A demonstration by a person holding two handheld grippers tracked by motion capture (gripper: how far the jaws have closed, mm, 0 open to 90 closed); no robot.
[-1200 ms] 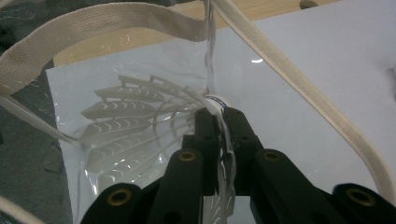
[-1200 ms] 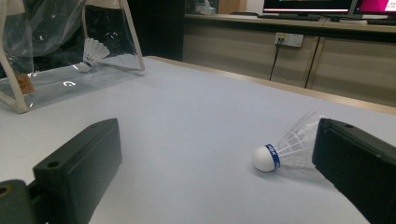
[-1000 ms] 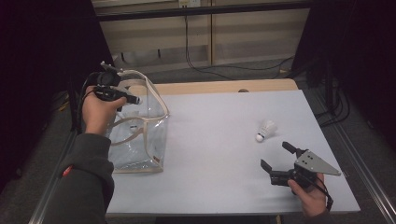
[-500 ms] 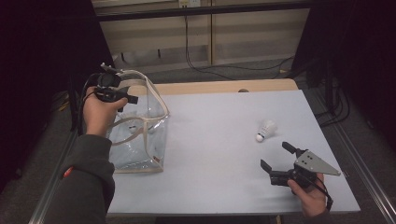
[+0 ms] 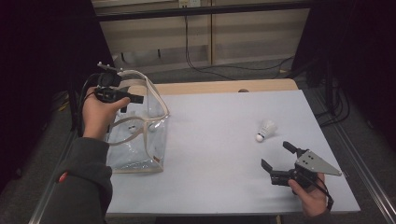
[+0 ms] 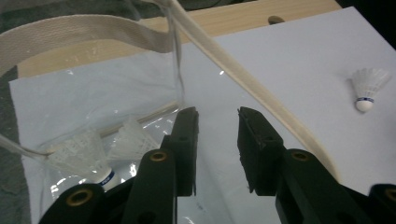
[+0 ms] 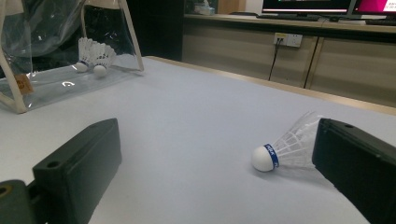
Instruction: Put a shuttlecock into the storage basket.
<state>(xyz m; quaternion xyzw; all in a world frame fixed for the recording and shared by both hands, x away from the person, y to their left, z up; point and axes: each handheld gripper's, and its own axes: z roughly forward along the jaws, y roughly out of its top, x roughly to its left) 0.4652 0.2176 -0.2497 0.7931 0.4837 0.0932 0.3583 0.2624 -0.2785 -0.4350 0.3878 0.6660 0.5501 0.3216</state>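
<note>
White-topped table w/ a bare wood strip along its far edge — on it a clear bag at left, standing open w/ shuttlecocks inside, and one loose shuttlecock lying at right.

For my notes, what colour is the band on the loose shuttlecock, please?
Blue, on the shuttlecock; clearest in the right gripper view.

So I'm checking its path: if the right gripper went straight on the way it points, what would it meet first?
Probably the shuttlecock on the table: it lies just ahead of the open right gripper, close to the jaw on the right of its view, so that jaw might brush it first.
</note>
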